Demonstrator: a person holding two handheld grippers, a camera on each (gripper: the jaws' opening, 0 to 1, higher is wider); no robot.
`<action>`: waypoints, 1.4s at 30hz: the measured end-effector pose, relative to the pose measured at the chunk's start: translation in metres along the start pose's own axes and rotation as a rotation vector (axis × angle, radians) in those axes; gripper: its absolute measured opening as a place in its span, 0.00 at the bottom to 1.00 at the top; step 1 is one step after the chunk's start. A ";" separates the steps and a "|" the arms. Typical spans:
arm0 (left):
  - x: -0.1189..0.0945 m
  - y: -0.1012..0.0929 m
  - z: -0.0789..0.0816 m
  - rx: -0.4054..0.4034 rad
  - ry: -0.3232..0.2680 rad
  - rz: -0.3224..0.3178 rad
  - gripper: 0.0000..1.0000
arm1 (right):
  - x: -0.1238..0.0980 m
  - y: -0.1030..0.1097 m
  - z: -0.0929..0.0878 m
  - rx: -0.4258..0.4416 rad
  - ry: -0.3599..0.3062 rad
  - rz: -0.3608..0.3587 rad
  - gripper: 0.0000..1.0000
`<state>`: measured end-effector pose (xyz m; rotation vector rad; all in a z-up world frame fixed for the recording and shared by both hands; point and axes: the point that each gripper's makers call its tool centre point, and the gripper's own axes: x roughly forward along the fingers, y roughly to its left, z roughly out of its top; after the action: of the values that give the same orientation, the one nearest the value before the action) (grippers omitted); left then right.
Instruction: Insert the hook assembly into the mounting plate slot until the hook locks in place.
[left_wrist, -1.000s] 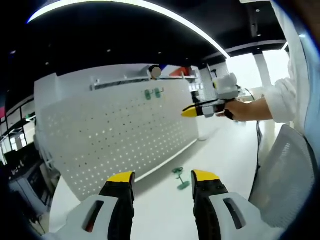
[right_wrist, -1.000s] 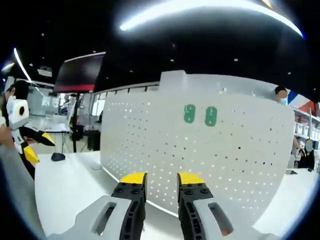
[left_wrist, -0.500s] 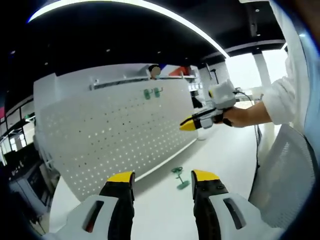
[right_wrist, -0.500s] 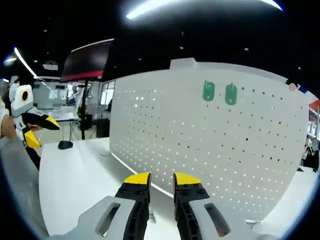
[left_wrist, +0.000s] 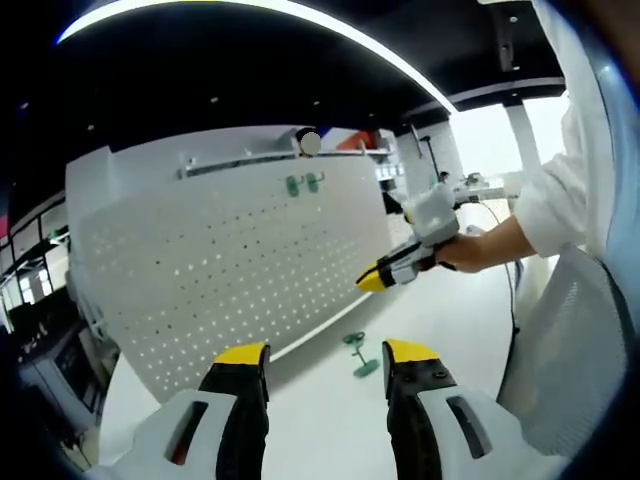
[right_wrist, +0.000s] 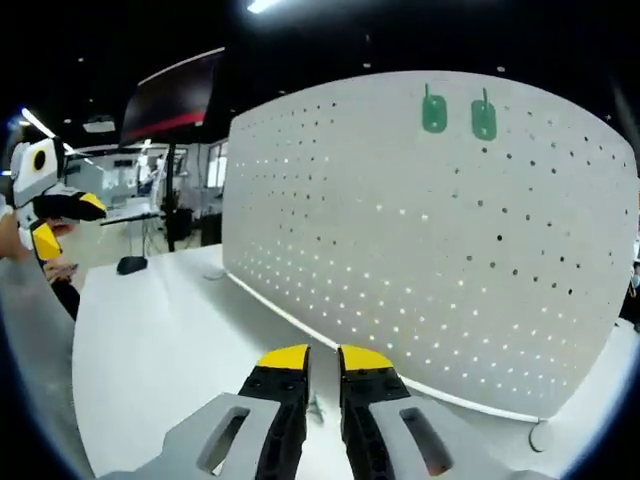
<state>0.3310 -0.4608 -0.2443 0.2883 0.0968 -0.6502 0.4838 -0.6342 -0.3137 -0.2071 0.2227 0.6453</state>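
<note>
- While its yellow-tipped jaws stand nearly together with nothing between them, the right gripper (right_wrist: 323, 358) points down at the white tabletop (right_wrist: 160, 340), a sliver of green showing just past the tips.
- Wide apart and empty, the left gripper (left_wrist: 326, 354) hangs back, the loose green plastic hook assembly (left_wrist: 360, 355) lying on the table between its tips.
- At 12 o'clock stands the white perforated mounting plate (right_wrist: 400, 230), two green hooks (right_wrist: 458, 112) already seated near its top.
- Judged step: reaching for the loose hook; next, spread the right jaws and clamp it.
</note>
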 end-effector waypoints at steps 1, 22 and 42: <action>0.000 0.000 0.000 -0.001 0.001 0.002 0.47 | 0.002 0.000 -0.005 0.006 0.014 0.003 0.07; 0.002 0.001 -0.004 -0.009 0.015 0.001 0.47 | 0.027 0.010 -0.063 0.015 0.187 0.048 0.05; 0.002 0.003 -0.007 -0.017 0.028 0.001 0.46 | 0.041 0.009 -0.079 -0.010 0.248 0.067 0.04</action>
<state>0.3346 -0.4579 -0.2511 0.2816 0.1288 -0.6438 0.4990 -0.6238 -0.4009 -0.2901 0.4667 0.6869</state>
